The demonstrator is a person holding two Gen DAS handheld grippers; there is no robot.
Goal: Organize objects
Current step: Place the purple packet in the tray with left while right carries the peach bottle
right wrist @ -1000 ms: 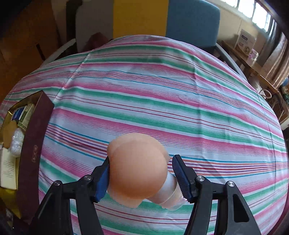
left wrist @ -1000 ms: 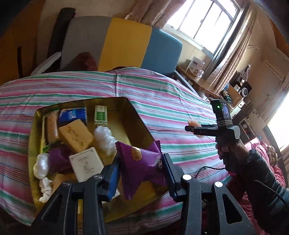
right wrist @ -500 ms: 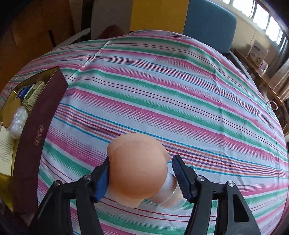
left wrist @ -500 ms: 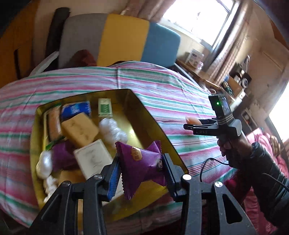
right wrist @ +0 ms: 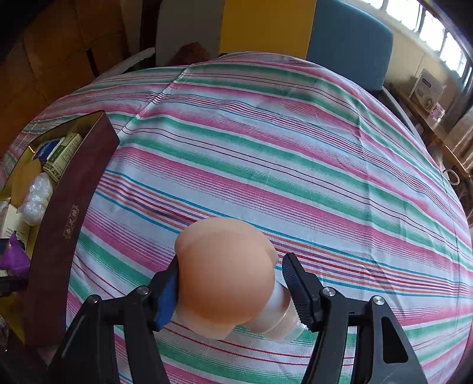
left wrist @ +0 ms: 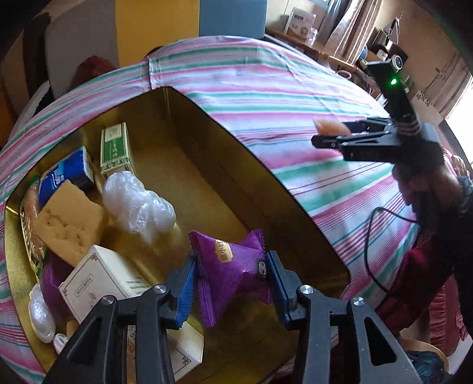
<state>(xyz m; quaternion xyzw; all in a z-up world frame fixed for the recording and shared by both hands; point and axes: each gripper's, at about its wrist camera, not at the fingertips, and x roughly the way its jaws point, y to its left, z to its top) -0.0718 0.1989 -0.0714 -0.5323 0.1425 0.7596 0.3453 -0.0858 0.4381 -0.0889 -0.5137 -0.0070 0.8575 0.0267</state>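
My left gripper [left wrist: 230,285] is shut on a purple snack packet [left wrist: 230,265] and hangs low over the gold-lined box [left wrist: 236,138]. The packet is above the box's bare near right floor. My right gripper [right wrist: 230,283] is shut on a peach rounded object [right wrist: 224,274] with a clear neck, above the striped cloth to the right of the box's dark red wall [right wrist: 71,206]. The left wrist view shows that right gripper [left wrist: 325,134] from the side, held by a hand, with the peach object [left wrist: 329,125] at its tips.
The box holds a green carton [left wrist: 114,147], a blue packet [left wrist: 65,175], a yellow sponge-like block [left wrist: 68,221], a clear plastic bundle [left wrist: 136,203] and a white carton [left wrist: 103,277]. The striped tablecloth [right wrist: 266,147] covers the table. A grey, yellow and blue chair [right wrist: 266,26] stands behind.
My left gripper has come down and closer over the box with the purple packet, and has rolled somewhat. My right gripper holds the peach object and has hardly moved.
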